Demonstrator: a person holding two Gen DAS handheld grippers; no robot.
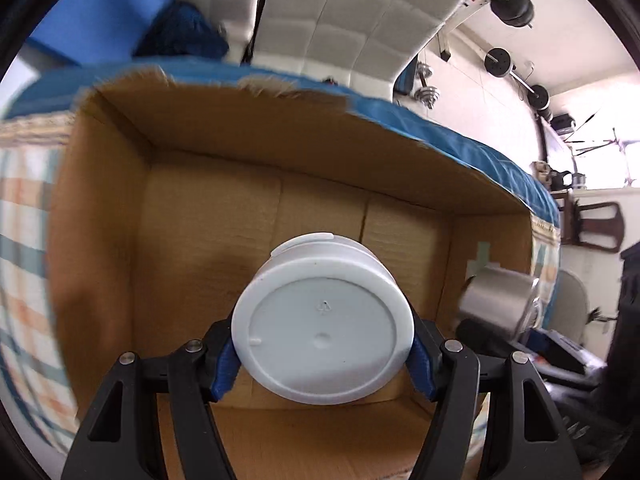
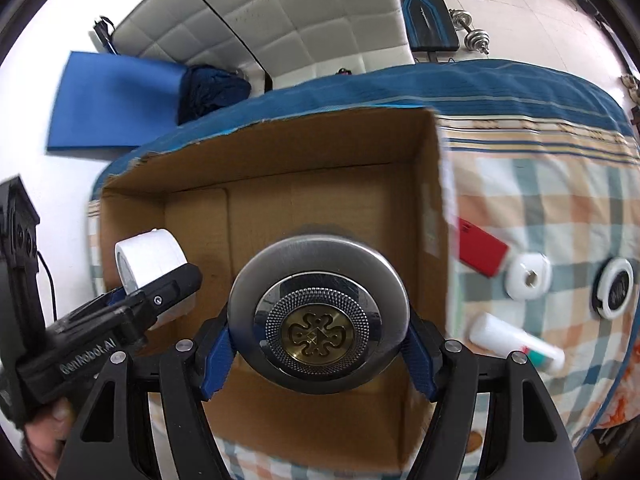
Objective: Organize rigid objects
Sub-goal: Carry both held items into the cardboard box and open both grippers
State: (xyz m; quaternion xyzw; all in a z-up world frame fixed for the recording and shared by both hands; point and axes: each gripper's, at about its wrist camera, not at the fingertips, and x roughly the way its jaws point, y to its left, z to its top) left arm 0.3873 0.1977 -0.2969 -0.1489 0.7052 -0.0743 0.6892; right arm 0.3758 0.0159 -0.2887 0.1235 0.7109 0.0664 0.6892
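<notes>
My left gripper [image 1: 322, 354] is shut on a white plastic jar [image 1: 322, 330], held on its side above the inside of an open cardboard box [image 1: 224, 160]. My right gripper [image 2: 319, 356] is shut on a round silver metal tin [image 2: 319, 322] with a brass emblem on its lid, held over the same box [image 2: 320, 168]. The left gripper with the white jar [image 2: 150, 264] shows at the left in the right wrist view. The silver tin [image 1: 498, 300] shows at the right in the left wrist view. The box floor looks bare.
The box sits on a checked bedspread [image 2: 560, 208]. On it, right of the box, lie a red flat box [image 2: 480, 252], a white tape roll [image 2: 528, 280], a white-rimmed round object [image 2: 614, 290] and a white bottle [image 2: 516, 342]. A padded headboard [image 2: 300, 20] stands behind.
</notes>
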